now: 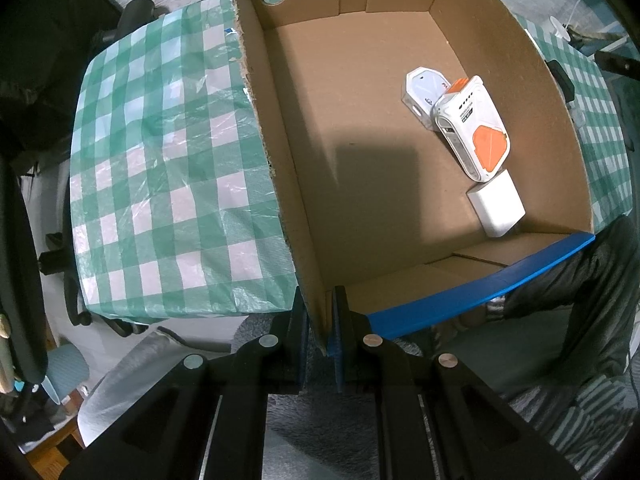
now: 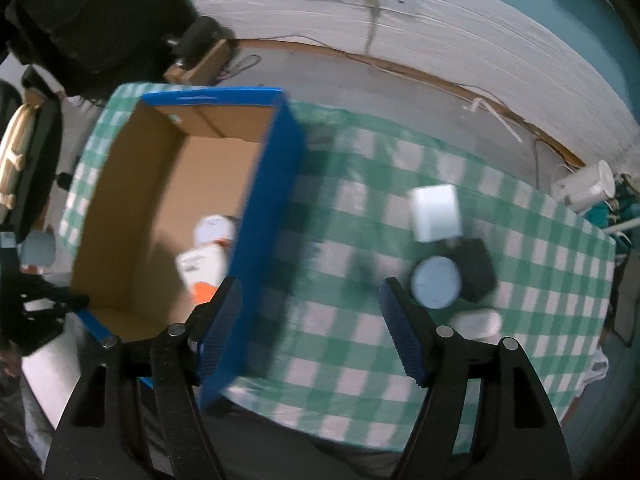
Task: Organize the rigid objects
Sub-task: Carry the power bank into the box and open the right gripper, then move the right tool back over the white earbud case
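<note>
So the left gripper is clamped on the near corner of the cardboard box — one finger outside the wall, one inside, pinching the cardboard right where the blue-taped rim starts. The box sits on the green checked tablecloth, and inside it, over by the right wall, there's a white-and-orange device lying partly on top of a white oval gadget, with a white cube charger just beside its orange end. The right gripper is spread wide with nothing between its fingers, hovering over the cloth next to the box's blue side. Still out on the table to its right — a white cube, a round white puck and a black block touching it. That view is pretty blurry.
</note>
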`<state>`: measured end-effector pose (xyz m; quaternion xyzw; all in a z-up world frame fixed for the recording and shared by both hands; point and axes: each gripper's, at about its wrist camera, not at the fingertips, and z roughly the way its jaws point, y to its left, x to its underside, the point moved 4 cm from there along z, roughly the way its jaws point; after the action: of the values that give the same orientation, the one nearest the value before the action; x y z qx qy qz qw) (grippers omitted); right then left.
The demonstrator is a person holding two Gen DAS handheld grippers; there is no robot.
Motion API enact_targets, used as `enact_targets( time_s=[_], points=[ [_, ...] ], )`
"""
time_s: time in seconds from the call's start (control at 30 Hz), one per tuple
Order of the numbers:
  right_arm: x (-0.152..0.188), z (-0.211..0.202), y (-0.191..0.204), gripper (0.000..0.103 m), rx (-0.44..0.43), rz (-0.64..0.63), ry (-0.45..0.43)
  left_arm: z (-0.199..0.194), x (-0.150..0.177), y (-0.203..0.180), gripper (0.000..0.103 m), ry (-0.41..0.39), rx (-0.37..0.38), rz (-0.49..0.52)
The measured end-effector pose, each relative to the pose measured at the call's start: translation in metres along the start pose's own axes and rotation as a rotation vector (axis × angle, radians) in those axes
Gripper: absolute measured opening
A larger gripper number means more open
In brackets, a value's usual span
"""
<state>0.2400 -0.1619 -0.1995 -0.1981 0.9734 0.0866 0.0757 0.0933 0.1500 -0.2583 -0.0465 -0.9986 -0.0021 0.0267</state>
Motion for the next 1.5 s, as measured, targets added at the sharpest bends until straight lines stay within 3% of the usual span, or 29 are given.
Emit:
enact_targets(
  time_s=[0.27, 0.53, 0.93, 1.2, 1.5],
  points=[
    [0.019, 0.024, -0.094, 0.072, 0.065, 0.134, 0.057, 0.001, 0.0, 0.001, 0.009, 0.002, -0.003, 0.002],
    [0.035, 0.055, -0.148, 0.072, 0.03, 0.225, 0.092, 0.001, 0.002, 0.004, 0.009, 0.005, -0.005, 0.001],
    [0.049, 0.092, -0.181, 0.072, -0.072, 0.256, 0.093, 0.001, 0.002, 0.004, 0.009, 0.009, -0.007, 0.0],
    [0.051, 0.104, -0.186, 0.072, -0.118, 0.21, 0.05, 0.004, 0.003, 0.006, 0.009, 0.021, -0.013, -0.002],
    [0.068, 0.113, -0.197, 0.073, -0.128, 0.238, 0.154, 0.007, 0.003, 0.005, 0.009, 0.028, -0.021, 0.002]
  ],
)
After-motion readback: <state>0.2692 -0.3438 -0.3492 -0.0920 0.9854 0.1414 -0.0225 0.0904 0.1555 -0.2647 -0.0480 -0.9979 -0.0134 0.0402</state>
